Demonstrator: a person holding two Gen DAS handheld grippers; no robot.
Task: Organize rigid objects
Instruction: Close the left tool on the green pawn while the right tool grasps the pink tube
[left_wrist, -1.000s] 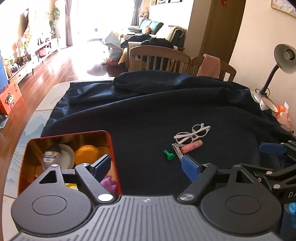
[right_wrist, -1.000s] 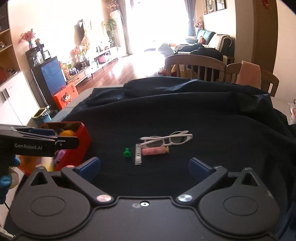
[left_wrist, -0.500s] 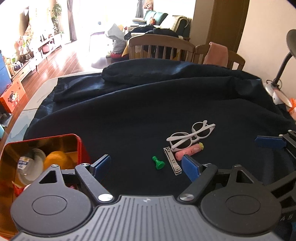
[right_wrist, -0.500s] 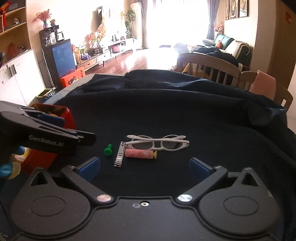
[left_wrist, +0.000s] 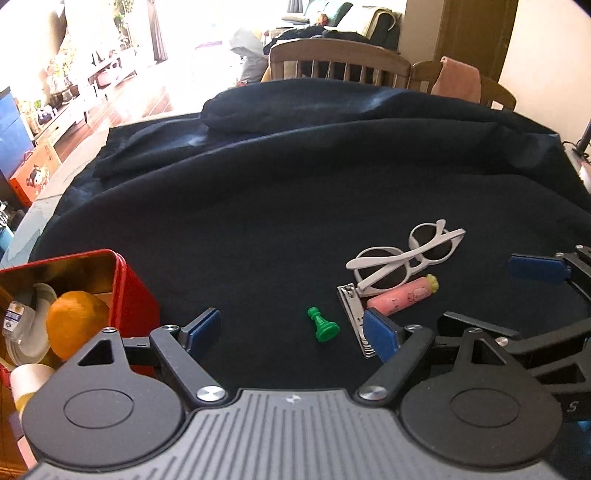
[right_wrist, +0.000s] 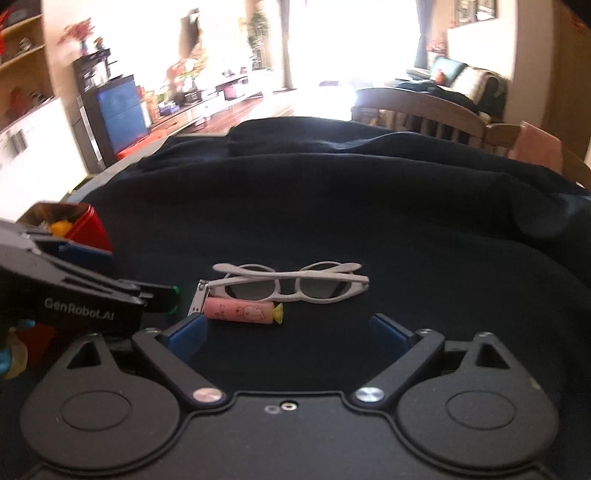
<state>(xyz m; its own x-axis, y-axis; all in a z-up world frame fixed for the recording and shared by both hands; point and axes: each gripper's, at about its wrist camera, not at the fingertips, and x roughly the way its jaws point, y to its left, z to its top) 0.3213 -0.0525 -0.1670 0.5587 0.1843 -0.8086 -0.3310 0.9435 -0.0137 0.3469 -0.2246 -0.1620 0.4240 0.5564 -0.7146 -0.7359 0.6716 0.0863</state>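
On the dark cloth lie white glasses (left_wrist: 406, 258), a pink tube (left_wrist: 402, 296), a metal nail clipper (left_wrist: 356, 317) and a green pawn (left_wrist: 323, 325). My left gripper (left_wrist: 293, 328) is open and empty, with the pawn between its fingers. My right gripper (right_wrist: 290, 332) is open and empty, just short of the pink tube (right_wrist: 240, 311) and the glasses (right_wrist: 295, 282). The nail clipper (right_wrist: 197, 297) shows partly; the left gripper hides most of the pawn in the right wrist view.
A red tin box (left_wrist: 122, 291) at the left holds an orange (left_wrist: 75, 323), a white dish and other items; it also shows in the right wrist view (right_wrist: 86, 223). Bunched cloth (left_wrist: 295, 110) and wooden chairs (left_wrist: 340, 59) lie at the far side.
Both grippers have moved forward toward the small items. The left gripper shifted right, away from the red box, and now frames the pawn. The right gripper closed in on the tube and glasses.
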